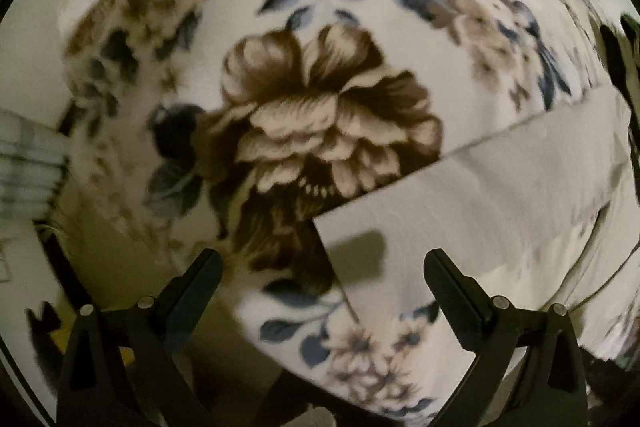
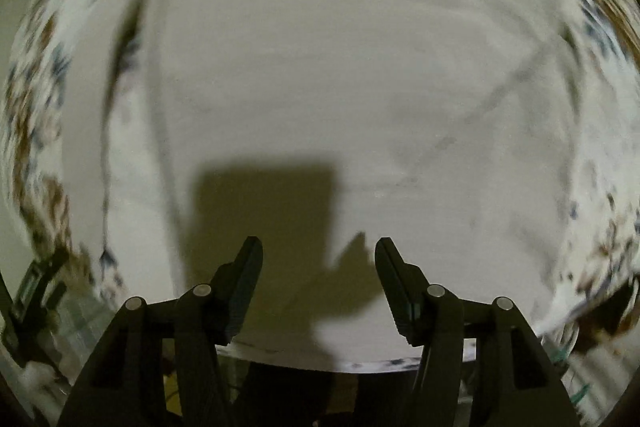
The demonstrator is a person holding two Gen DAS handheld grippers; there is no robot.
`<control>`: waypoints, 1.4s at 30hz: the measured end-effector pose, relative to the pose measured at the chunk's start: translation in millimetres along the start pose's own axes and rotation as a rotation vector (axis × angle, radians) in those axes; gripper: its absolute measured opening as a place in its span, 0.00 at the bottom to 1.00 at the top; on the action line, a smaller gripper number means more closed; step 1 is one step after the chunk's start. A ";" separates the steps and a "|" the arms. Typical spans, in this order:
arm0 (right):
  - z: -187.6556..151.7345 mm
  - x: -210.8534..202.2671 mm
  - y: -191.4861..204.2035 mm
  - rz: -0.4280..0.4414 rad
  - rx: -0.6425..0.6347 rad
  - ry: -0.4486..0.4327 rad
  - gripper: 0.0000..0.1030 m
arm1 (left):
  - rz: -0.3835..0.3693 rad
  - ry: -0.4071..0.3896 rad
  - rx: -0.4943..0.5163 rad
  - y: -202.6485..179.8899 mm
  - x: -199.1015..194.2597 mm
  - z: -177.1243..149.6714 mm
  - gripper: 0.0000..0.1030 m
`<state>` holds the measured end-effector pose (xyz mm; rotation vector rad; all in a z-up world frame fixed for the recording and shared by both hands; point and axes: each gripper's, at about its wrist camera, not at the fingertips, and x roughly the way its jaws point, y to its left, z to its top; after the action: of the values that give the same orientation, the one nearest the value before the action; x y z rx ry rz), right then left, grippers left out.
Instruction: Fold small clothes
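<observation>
Floral blanket [image 1: 320, 115] fills your left view; the pale garment [image 1: 500, 195] lies on it at right, folded edge running diagonally. Your left claw [image 1: 322, 279] gapes wide, empty. Right claw [image 2: 319, 267] hangs half open over the garment [image 2: 340, 75], empty.

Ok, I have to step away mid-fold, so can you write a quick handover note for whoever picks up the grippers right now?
Left gripper: jaws wide open, holding nothing, above the near left corner of the white garment.
Right gripper: jaws open, empty, over the middle of the same garment.
The garment lies spread on the floral blanket, with a straight left edge and some creases; the right wrist view is blurred, so its far side is hard to read.
Done: it looks laid out, perhaps partly folded; I cannot tell how many folds.
Left: grip an edge or corner, finish folding, then smooth it.
</observation>
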<state>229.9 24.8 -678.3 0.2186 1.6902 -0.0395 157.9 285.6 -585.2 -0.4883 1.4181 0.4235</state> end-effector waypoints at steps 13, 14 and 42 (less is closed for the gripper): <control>5.4 10.2 -27.5 -0.009 0.072 -0.034 0.59 | -0.012 -0.157 0.195 -52.8 0.5 -15.0 0.04; 2.1 6.1 -39.8 0.003 0.076 -0.038 0.59 | -0.023 -0.176 0.198 -57.4 -8.2 -17.6 0.04; -83.2 -51.3 -384.6 0.024 0.310 -0.078 0.59 | -0.267 -0.160 0.963 -354.9 -102.3 -282.5 0.09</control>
<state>90.0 -345.9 -655.5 0.4636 1.5982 -0.2897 109.9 -165.5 -483.1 0.1469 1.2128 -0.4345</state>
